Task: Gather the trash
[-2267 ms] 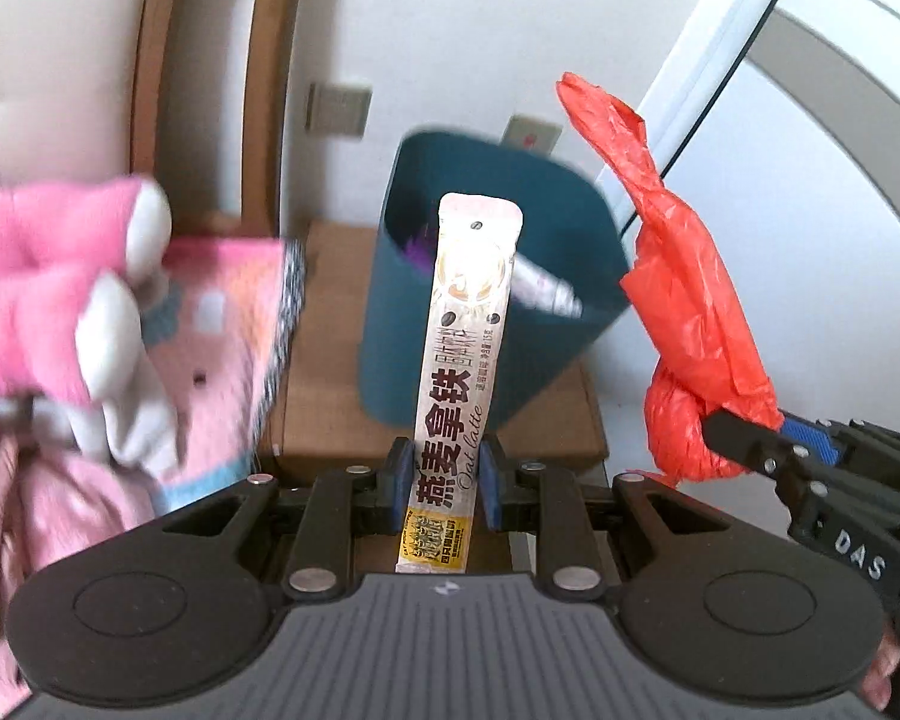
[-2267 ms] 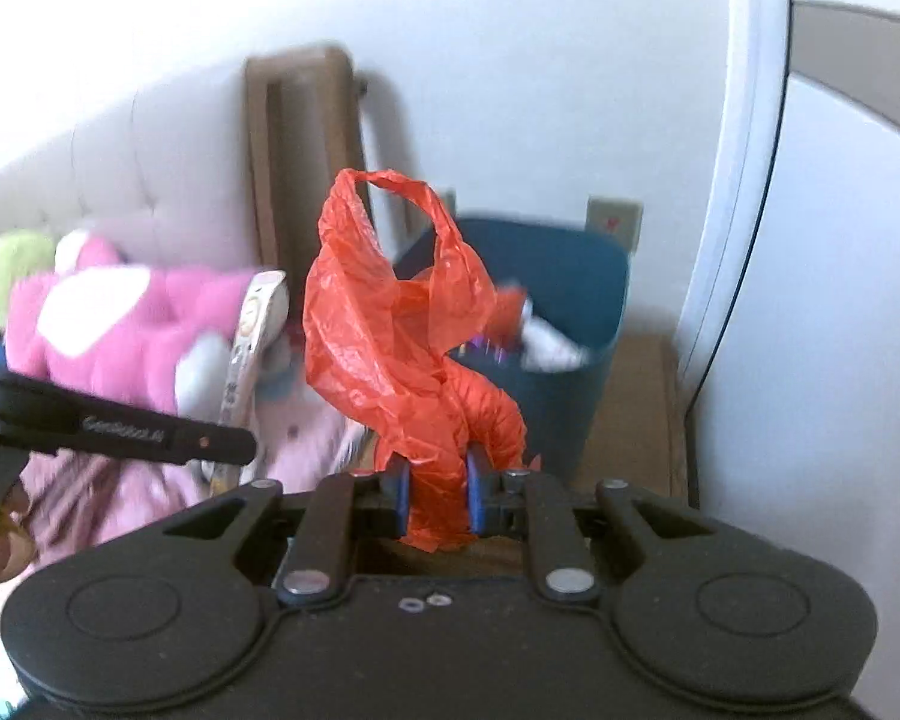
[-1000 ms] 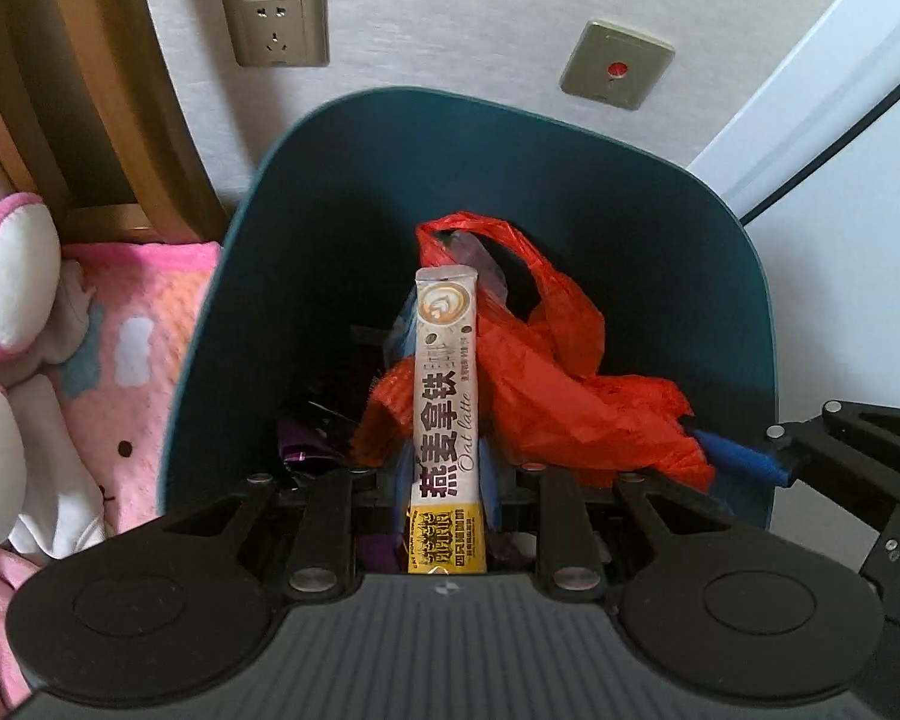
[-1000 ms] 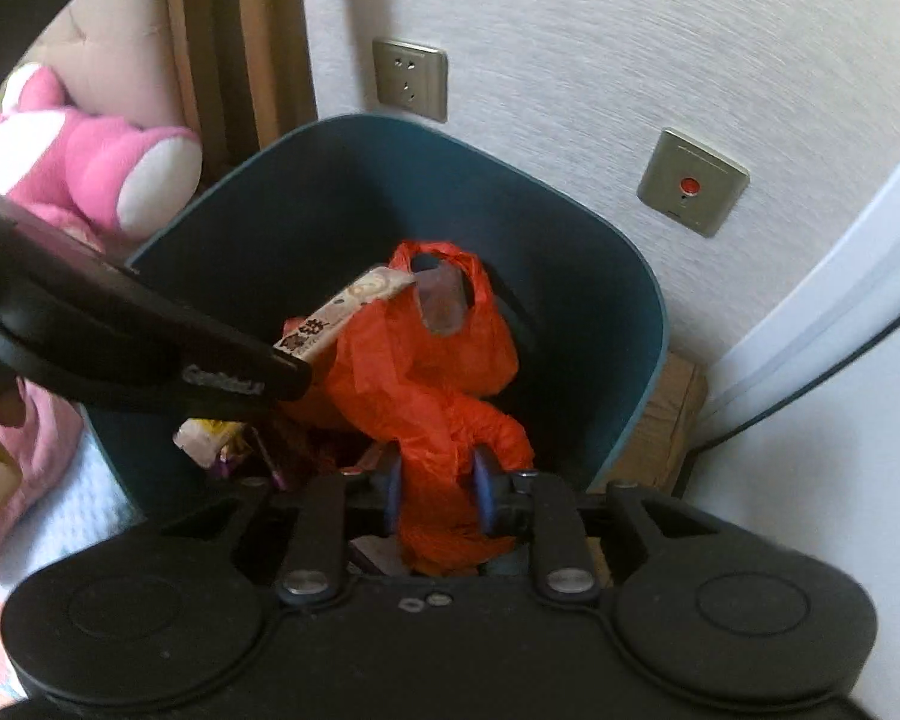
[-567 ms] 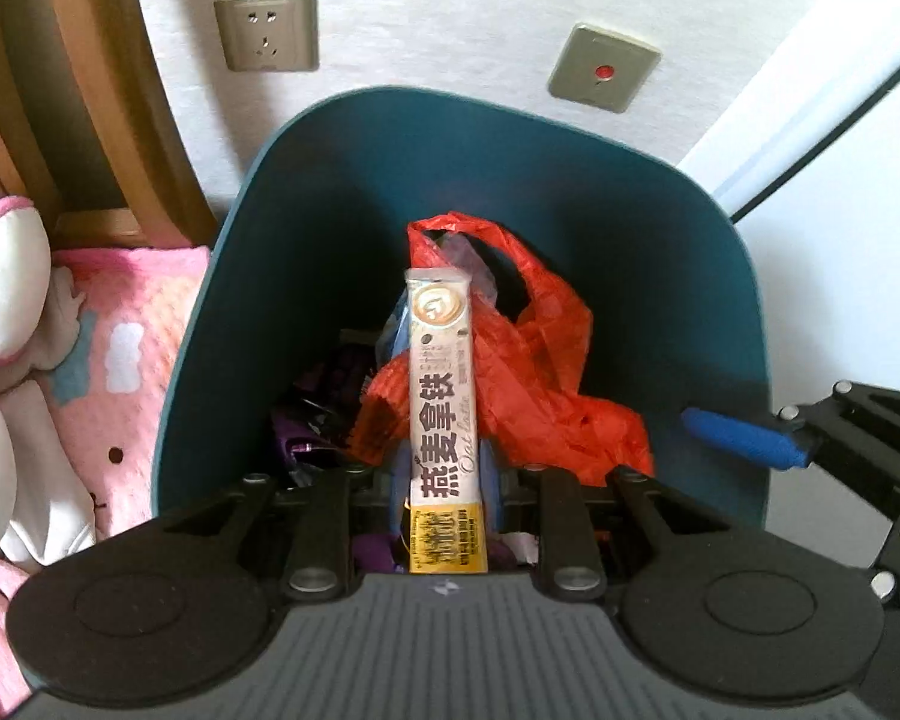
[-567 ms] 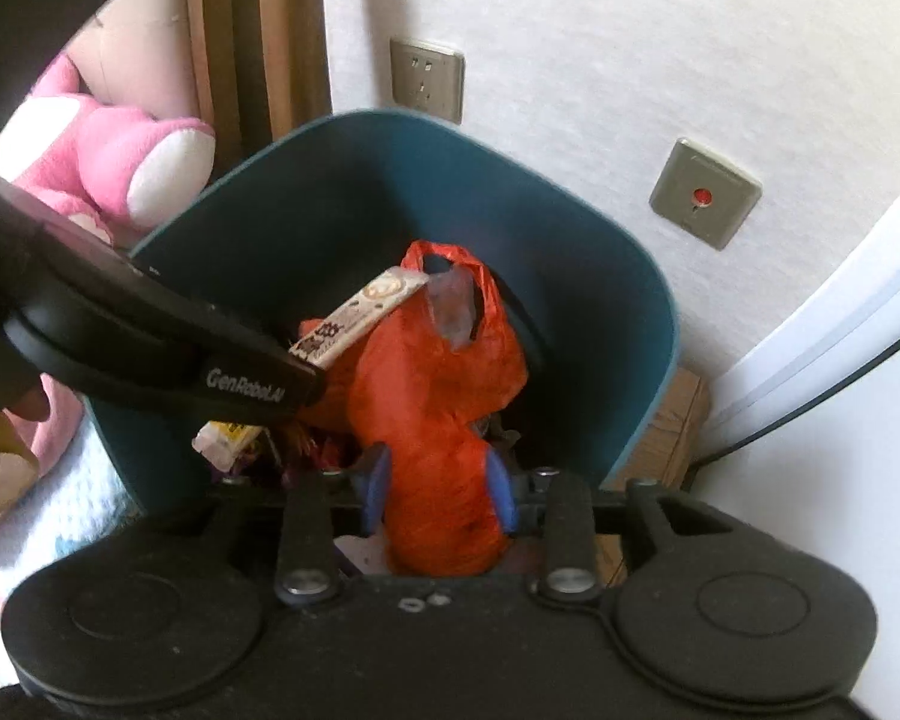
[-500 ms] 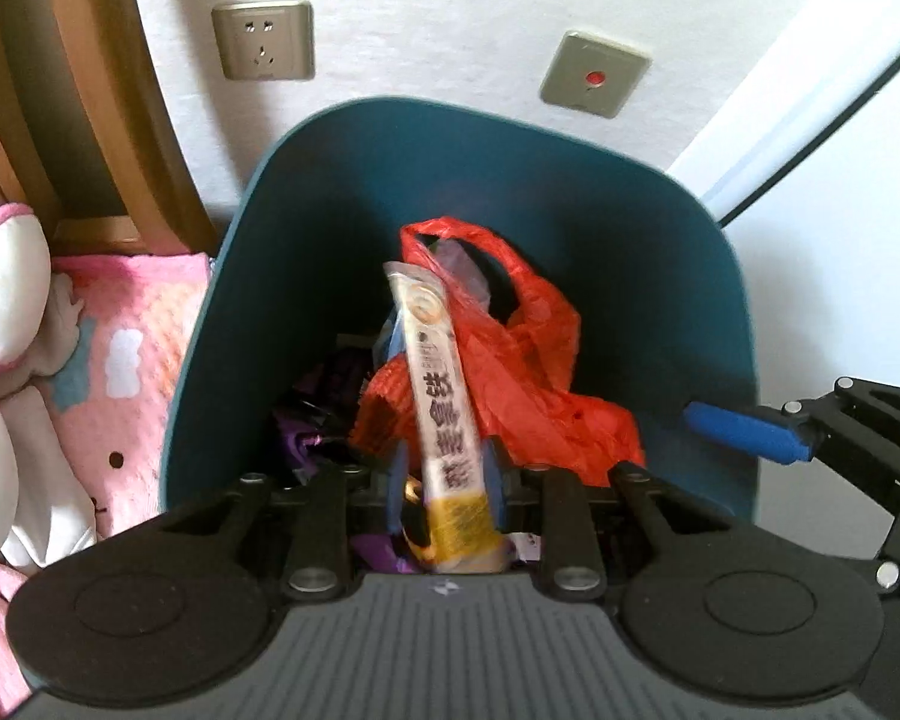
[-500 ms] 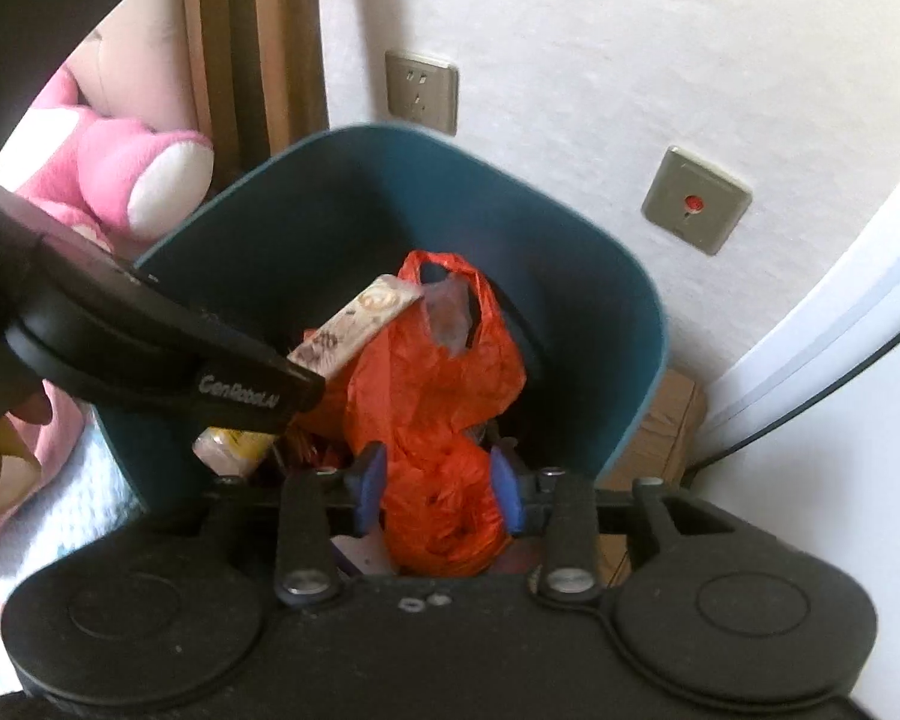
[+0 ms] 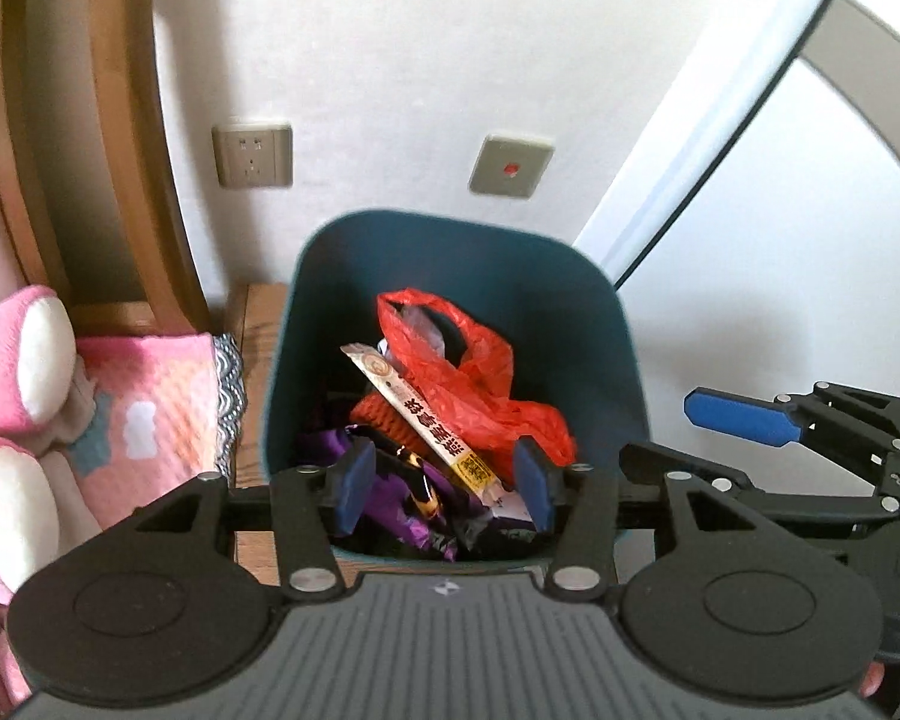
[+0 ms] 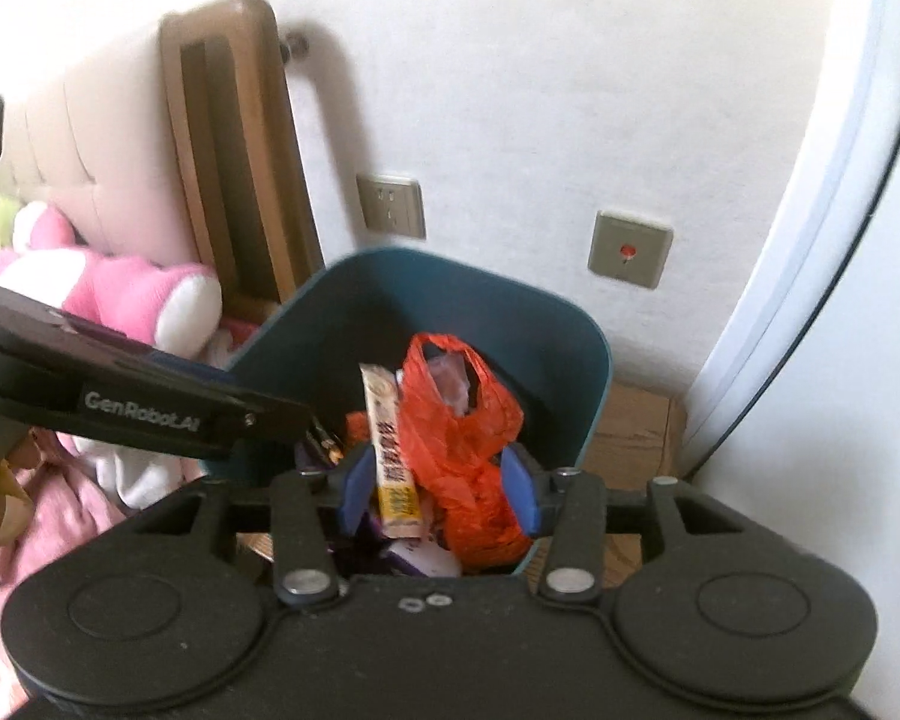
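Observation:
A teal trash bin [image 9: 570, 276] [image 10: 546, 318] stands on a low wooden stand by the wall. In it lie a crumpled red plastic bag [image 9: 480, 384] [image 10: 468, 426], a long white oat latte sachet [image 9: 426, 426] [image 10: 390, 450] and purple wrappers [image 9: 402, 486]. My left gripper [image 9: 444, 480] is open and empty just above the bin's near rim. My right gripper [image 10: 441, 492] is open and empty over the bin too; one blue fingertip [image 9: 732, 414] shows at the right of the left wrist view.
A pink plush toy [image 10: 120, 294] [image 9: 24, 360] and pink bedding [image 9: 150, 408] lie left of the bin against a wooden headboard [image 9: 90, 138]. A socket [image 9: 252, 156] and a switch plate [image 9: 510, 165] are on the wall behind. A white door frame [image 9: 720, 138] runs at right.
Both grippers opened and let go: the red bag and the sachet dropped into the bin. Both grippers then pulled back and up from the bin.

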{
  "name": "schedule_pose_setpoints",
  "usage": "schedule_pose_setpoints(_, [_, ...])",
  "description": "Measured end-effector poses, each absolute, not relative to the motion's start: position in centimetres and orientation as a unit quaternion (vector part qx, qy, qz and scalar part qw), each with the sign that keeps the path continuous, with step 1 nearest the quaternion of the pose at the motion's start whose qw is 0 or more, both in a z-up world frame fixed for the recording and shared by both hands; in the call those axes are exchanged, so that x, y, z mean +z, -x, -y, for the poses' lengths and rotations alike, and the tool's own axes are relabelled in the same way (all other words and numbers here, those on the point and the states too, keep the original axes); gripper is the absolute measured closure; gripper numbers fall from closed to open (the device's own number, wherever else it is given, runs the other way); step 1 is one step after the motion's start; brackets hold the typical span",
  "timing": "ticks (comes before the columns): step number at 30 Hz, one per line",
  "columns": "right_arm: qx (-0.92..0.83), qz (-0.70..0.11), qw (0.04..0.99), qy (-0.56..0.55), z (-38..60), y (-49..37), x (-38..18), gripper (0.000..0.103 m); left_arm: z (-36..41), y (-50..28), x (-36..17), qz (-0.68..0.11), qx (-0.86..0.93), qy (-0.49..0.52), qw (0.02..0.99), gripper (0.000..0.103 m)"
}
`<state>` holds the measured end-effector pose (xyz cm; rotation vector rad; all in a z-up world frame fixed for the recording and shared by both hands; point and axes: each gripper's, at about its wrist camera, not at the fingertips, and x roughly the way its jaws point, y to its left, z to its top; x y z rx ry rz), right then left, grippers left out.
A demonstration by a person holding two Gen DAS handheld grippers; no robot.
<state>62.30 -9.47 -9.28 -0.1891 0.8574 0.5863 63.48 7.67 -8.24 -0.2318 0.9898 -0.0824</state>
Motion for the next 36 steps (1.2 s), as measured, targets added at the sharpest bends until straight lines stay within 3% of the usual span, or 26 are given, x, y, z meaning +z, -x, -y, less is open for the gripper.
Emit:
schedule_pose_setpoints(7, [0.277,-0.376,0.882,0.053,9.4,-58.1,-6.8,0.054,-9.1,-58.9,-4.8,-0.43,-0.051,0.095,0.896,0.053])
schedule_pose_setpoints(10, [0.278,-0.363,0.888,0.038,9.3,-56.3,-6.2,0.054,-9.5,-56.9,-3.5,-0.409,-0.055,0.091,0.906,0.045])
schedule_pose_setpoints(14, [0.278,-0.337,0.899,0.025,9.3,-53.7,-5.1,0.051,-10.0,-54.3,-1.9,-0.382,-0.062,0.079,0.919,0.043])
schedule_pose_setpoints(24, [0.277,-0.289,0.916,0.002,9.7,-49.2,-2.9,0.033,-10.6,-49.2,-0.2,-0.333,-0.049,0.057,0.94,0.027])
schedule_pose_setpoints(36, [0.253,-0.254,0.933,-0.041,9.8,-44.9,-2.3,0.005,-11.6,-45.5,0.6,-0.311,-0.018,0.082,0.947,0.023])
